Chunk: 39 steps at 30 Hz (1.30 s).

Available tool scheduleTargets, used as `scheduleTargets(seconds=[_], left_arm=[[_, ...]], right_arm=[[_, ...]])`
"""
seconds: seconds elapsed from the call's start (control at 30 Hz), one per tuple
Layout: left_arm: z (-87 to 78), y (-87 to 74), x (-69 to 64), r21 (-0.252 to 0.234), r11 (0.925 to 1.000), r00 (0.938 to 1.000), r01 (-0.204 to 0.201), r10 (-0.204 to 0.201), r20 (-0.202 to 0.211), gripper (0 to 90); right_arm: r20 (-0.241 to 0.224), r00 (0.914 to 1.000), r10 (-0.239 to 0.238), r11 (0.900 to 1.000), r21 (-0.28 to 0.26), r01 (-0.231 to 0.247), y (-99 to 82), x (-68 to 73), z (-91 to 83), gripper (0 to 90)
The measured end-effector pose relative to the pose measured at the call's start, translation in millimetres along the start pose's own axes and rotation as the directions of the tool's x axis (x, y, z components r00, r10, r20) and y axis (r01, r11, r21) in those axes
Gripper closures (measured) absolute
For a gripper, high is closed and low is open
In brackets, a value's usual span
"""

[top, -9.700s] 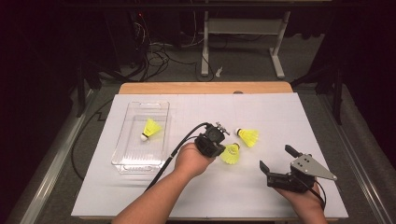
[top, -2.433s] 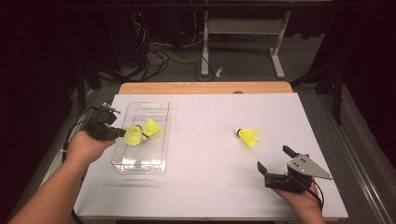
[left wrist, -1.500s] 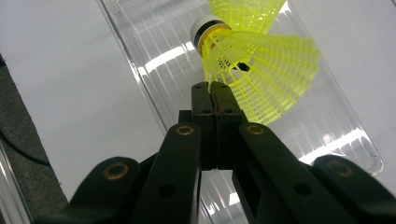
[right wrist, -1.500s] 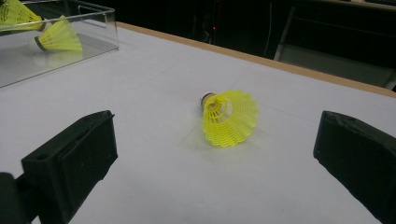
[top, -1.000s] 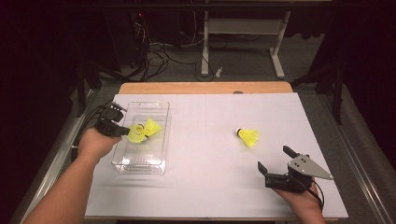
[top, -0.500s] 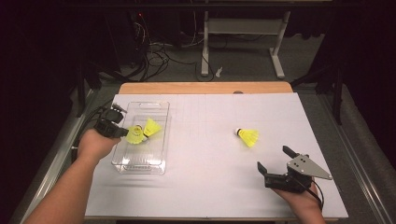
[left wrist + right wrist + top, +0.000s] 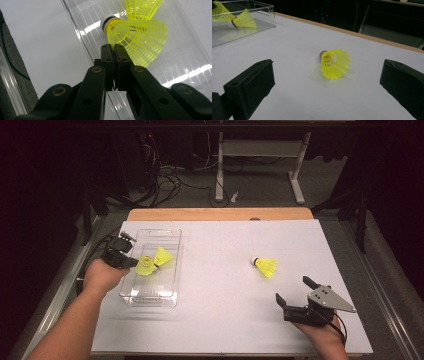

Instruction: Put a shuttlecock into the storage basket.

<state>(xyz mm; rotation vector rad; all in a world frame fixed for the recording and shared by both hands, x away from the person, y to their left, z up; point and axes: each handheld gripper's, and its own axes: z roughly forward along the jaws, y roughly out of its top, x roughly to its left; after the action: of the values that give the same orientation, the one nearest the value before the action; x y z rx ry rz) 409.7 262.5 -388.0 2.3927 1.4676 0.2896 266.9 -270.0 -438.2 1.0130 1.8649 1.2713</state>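
Looking down, high view, left gripper (image 7: 131,262): it sits over the left wall of the clear tray (image 7: 150,296), its fingers closed on the held shuttlecock (image 7: 145,266).
High view, tray: it lies on the left part of the white counter (image 7: 220,320); a second shuttlecock (image 7: 162,255) lies inside, touching the held one.
High view, right gripper (image 7: 294,289): it rests near the counter's front right corner, fingers spread wide with nothing between them.
High view, loose shuttlecock (image 7: 266,266): it lies on its side on the bare counter, near and just beyond the right gripper, well apart from the tray.
Left gripper view, fingers: they are pinched together on the rim of the held shuttlecock's (image 7: 140,37) yellow skirt, with its white cork pointing away over the tray floor.
Left gripper view, second shuttlecock (image 7: 142,8): it lies just beyond, against the held one.
Right gripper view, fingers: they stand far apart at either side of the frame, gripping nothing.
Right gripper view, loose shuttlecock (image 7: 334,63): it lies on the counter ahead, skirt towards the camera.
Right gripper view, tray (image 7: 265,16): it is at the far left with both yellow shuttlecocks inside.
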Motion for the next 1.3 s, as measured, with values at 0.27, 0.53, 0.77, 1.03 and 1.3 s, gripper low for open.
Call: scheduleTargets(seconds=[0.27,0.53,0.77,1.03,1.3], left_arm=[[0.1,2.6,-4.4,-0.007,1.0,0.9985,-0.005,0.005,0.055,61.0],[-8.2,5.6,-7.9,-0.033,0.9994,0.9984,0.004,-0.002,0.056,45.9],[-14.3,5.6,-8.4,-0.039,0.9992,0.9974,0.012,-0.009,0.071,44.2],[-15.4,6.0,-12.6,-0.03,0.9995,0.9962,0.013,-0.01,0.087,40.2],[-15.8,7.5,-20.0,-0.02,0.9998,0.9971,0.007,-0.005,0.077,28.8]], right_arm=[[0.001,1.0,0.0,1.0,0.0,0.0,0.3,0.1,-0.1,0.0],[0.0,1.0,-0.002,1.0,0.001,0.002,0.5,0.5,0.2,0.0],[-0.001,1.0,-0.005,1.0,0.0,0.005,1.1,1.2,0.3,0.0],[-0.002,1.0,-0.005,1.0,0.0,0.005,1.2,1.5,0.6,0.0],[-0.001,1.0,-0.006,1.0,0.001,0.006,1.3,1.8,0.6,0.0]])
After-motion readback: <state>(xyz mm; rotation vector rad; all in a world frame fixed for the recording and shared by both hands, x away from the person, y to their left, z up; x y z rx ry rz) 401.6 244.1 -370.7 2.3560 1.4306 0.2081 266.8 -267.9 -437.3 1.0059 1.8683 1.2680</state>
